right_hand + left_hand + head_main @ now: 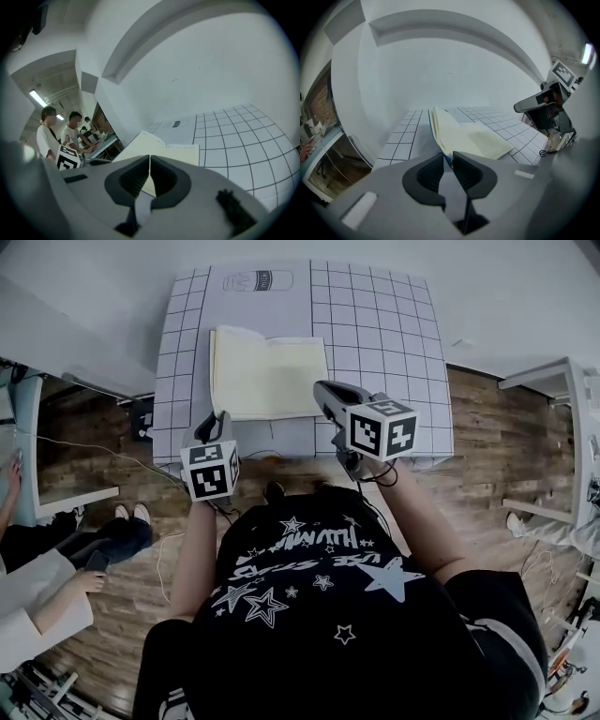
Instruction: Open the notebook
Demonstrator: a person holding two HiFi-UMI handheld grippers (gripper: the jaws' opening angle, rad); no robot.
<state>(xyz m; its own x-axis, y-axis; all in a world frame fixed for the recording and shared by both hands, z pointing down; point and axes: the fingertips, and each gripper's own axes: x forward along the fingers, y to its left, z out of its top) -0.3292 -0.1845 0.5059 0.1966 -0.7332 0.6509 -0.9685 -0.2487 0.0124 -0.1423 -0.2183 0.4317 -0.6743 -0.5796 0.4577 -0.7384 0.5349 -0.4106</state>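
The notebook [267, 376] lies open on the white gridded table mat [394, 343], cream pages up, its left pages slightly raised. My left gripper [214, 418] hovers at the notebook's near left corner; in the left gripper view [448, 155] its jaws stand a narrow gap apart with nothing between them, and the notebook [473, 138] lies just beyond. My right gripper [322, 388] sits at the notebook's near right corner. Its jaws [149, 157] meet in a thin line, empty, over the pages [180, 153].
The mat's near edge runs just below both grippers, with wooden floor beyond it. A person [37, 587] sits at the lower left by a glass desk [66, 456]. Another white desk [553, 381] stands at the right. A cable [384, 474] hangs off the right gripper.
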